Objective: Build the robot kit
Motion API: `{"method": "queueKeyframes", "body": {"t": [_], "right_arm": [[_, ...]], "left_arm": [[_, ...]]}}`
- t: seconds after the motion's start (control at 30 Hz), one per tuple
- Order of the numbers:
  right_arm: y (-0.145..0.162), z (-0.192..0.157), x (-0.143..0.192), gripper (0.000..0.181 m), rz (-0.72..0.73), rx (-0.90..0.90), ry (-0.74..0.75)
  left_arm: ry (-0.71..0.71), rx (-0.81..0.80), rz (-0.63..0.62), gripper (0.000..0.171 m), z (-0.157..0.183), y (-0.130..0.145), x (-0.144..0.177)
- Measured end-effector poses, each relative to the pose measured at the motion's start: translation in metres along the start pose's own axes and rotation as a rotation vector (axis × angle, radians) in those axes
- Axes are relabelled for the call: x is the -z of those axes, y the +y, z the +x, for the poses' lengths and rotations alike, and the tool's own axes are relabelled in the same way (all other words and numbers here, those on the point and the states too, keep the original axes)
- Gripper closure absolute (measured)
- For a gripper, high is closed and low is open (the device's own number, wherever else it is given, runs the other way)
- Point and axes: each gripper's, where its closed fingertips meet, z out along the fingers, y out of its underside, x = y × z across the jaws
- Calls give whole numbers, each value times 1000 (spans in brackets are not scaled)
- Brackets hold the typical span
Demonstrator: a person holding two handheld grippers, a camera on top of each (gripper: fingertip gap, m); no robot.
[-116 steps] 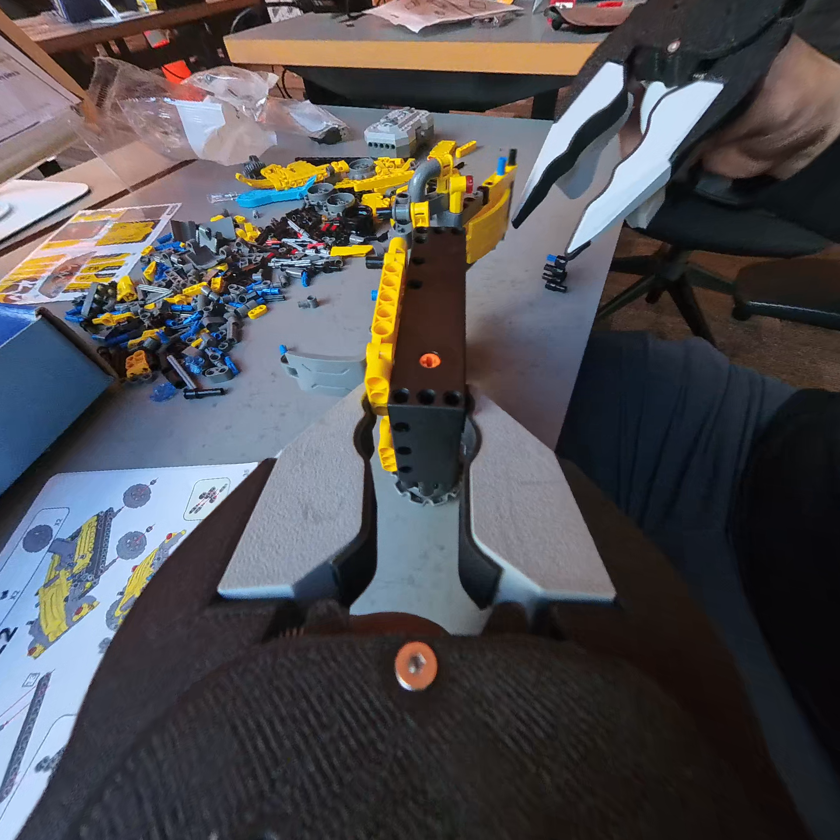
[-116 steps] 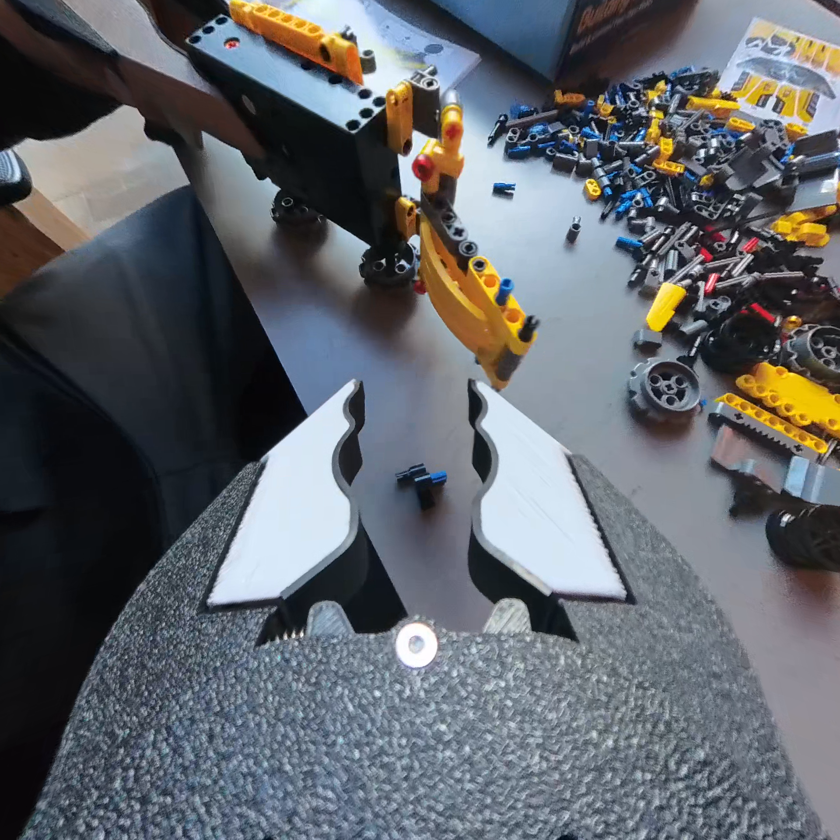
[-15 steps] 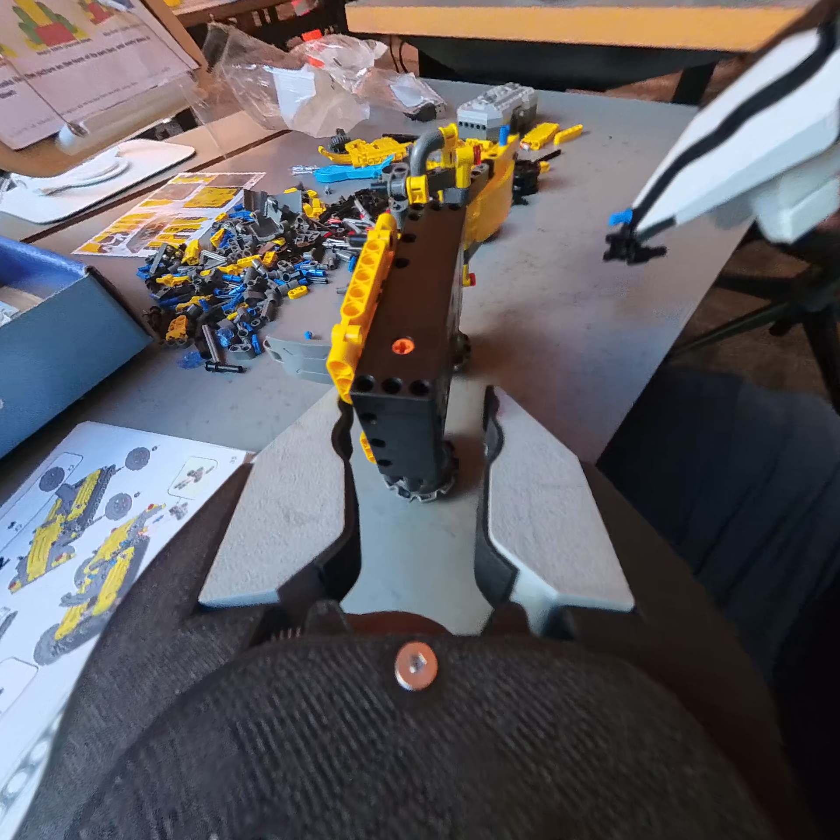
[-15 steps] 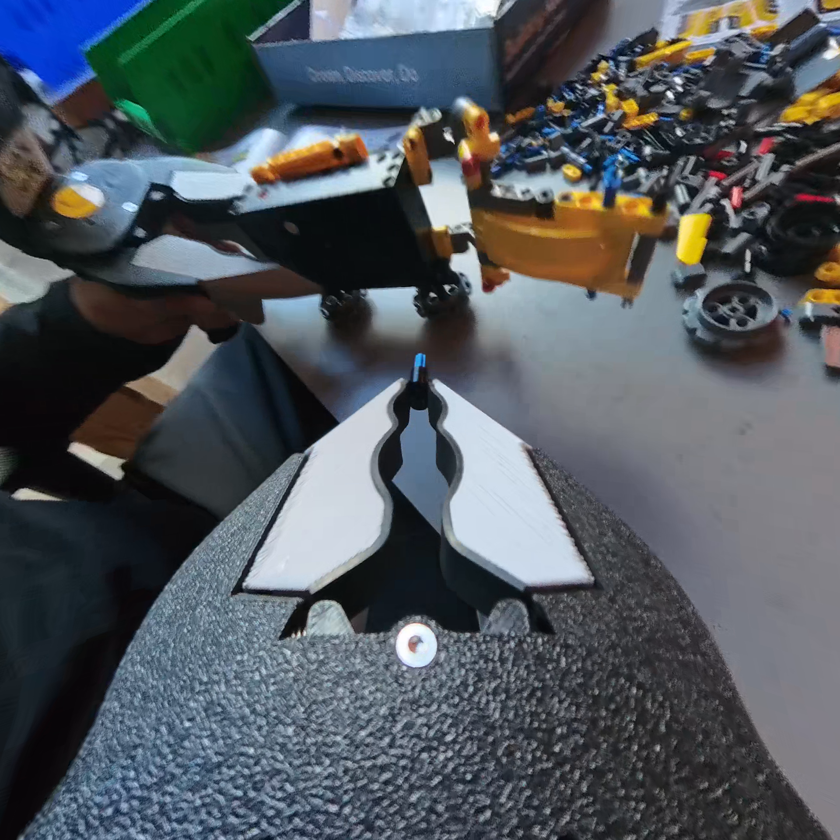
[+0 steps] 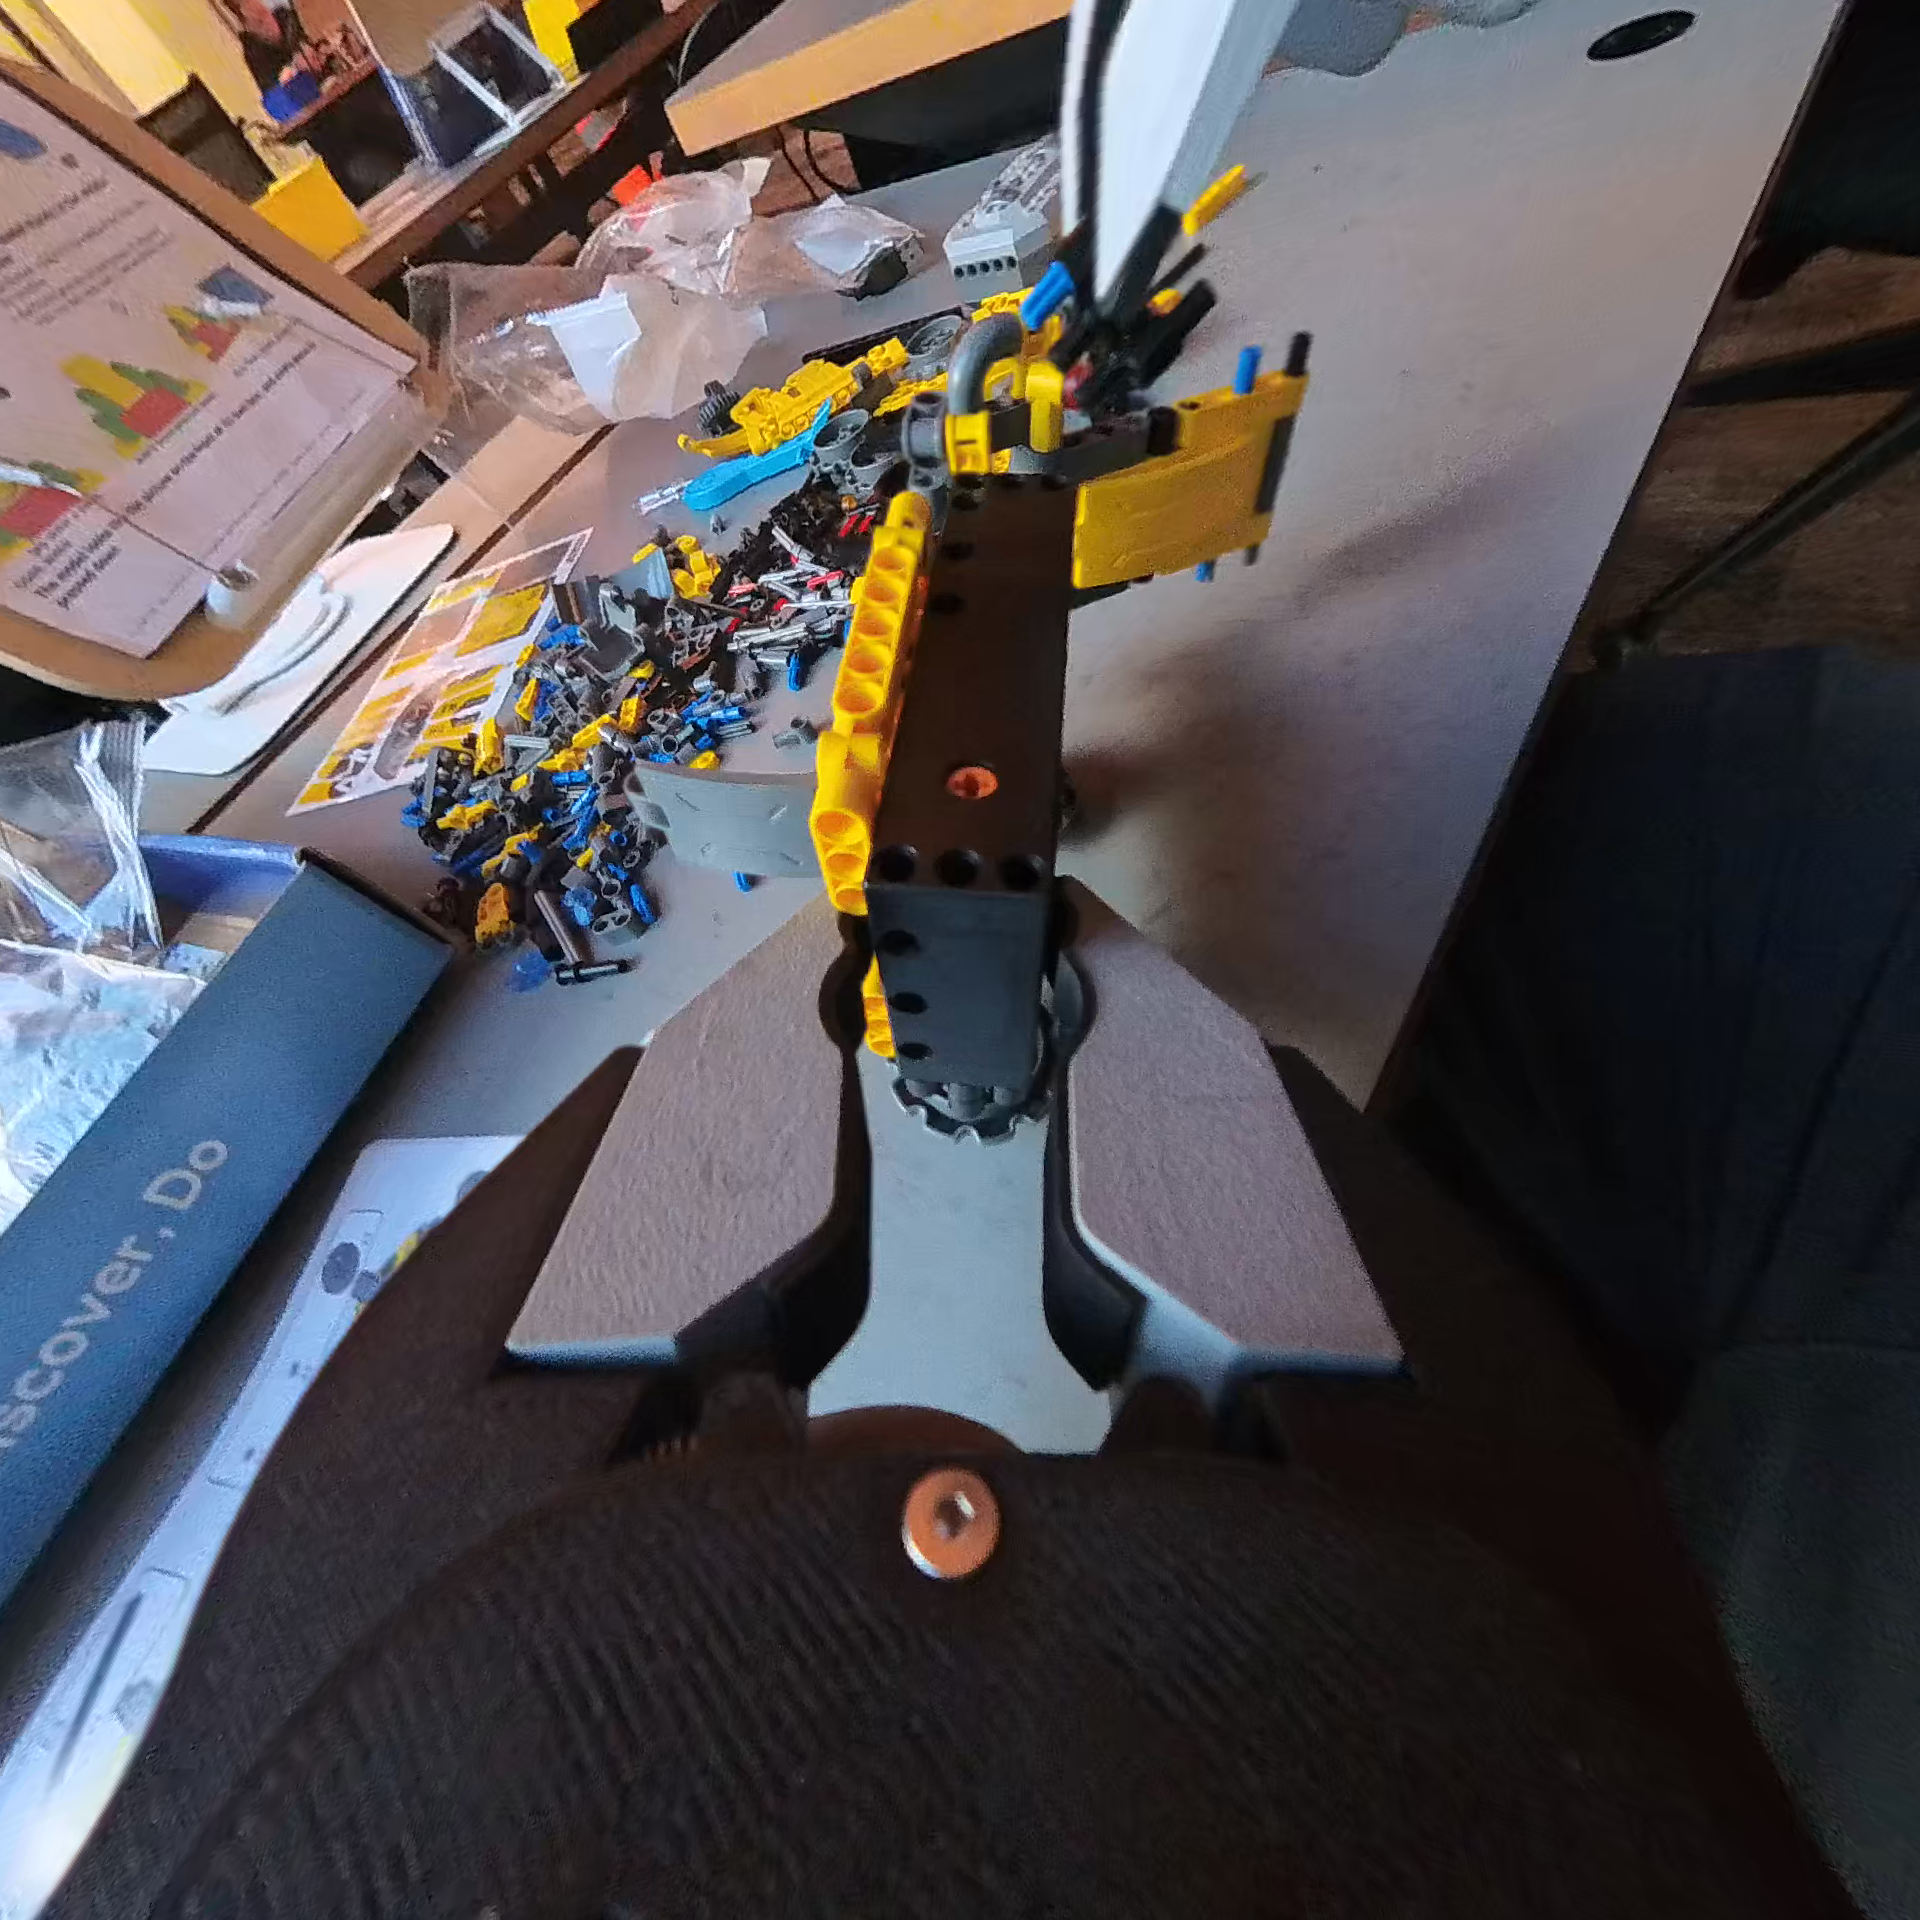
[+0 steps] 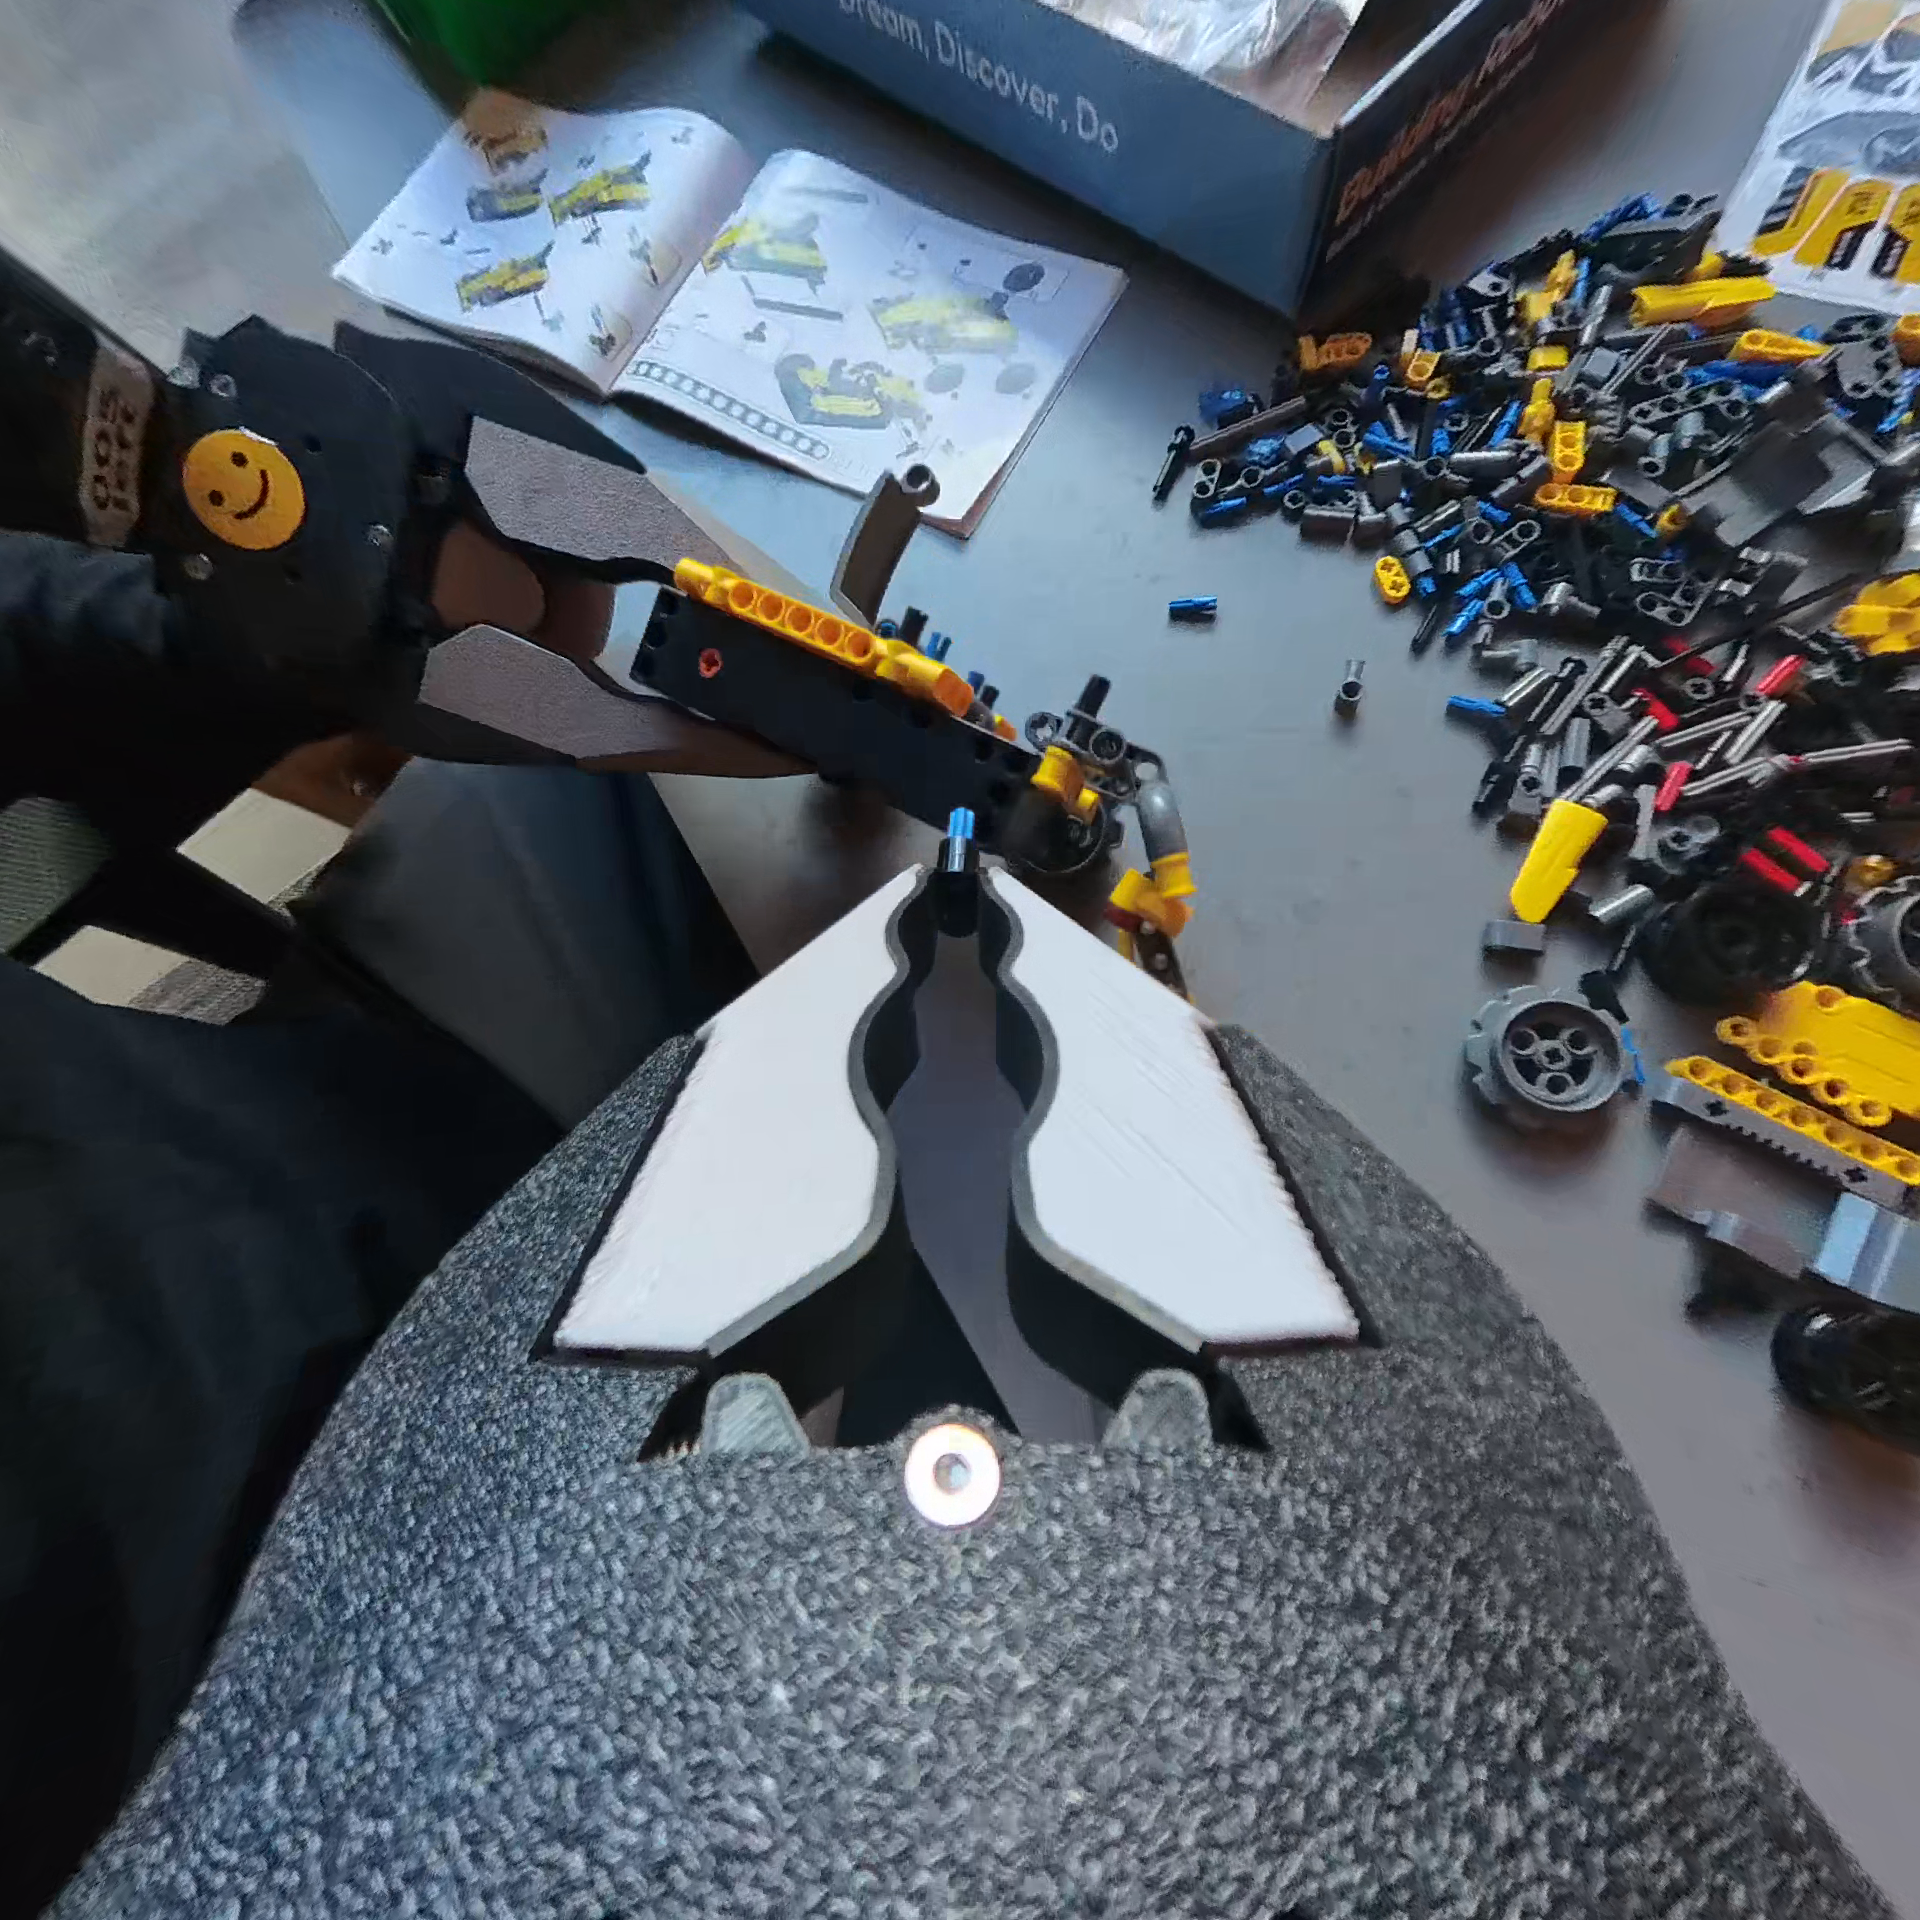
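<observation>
Clamping rear of black-and-yellow plastic brick vehicle chassis point(image 5: 977, 727) in left gripper point(image 5: 951, 997) at grey table point(image 5: 1351, 520) edge; right gripper point(image 6: 956, 883) pinching small blue-tipped black connector pin point(image 6: 958, 842), hovering just beside chassis front, possibly touching.

Black-and-yellow model point(image 5: 966, 727); seemingly black, blue-tipped pin point(image 6: 956, 868)

Loose bricks point(image 5: 582, 748), booklet point(image 6: 727, 301), blue box point(image 5: 187, 1122)
</observation>
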Motion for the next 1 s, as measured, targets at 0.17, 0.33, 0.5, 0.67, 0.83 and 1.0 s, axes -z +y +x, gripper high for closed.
{"method": "queueKeyframes", "body": {"t": [0.17, 0.33, 0.5, 0.67, 0.83, 1.0], "right_arm": [[-3, 6, -4, 175, -55, -50, -21], [1, 8, -9, 174, -141, -49, -20], [-1, 9, -17, 174, -191, -43, -13], [1, 11, -17, 174, -260, -74, -6], [2, 14, -15, 175, -305, -88, -10], [-4, 11, -17, 175, -391, -42, -36]], "left_arm": [[11, -64, 2, 142, -4, -1, -1], [24, -88, 17, 142, -4, -2, -3], [10, -176, 18, 142, -5, -1, -6], [3, -220, 39, 142, -5, -3, -9], [16, -206, 68, 142, -1, -8, -6], [73, 34, 78, 142, -1, -8, 3]]}}
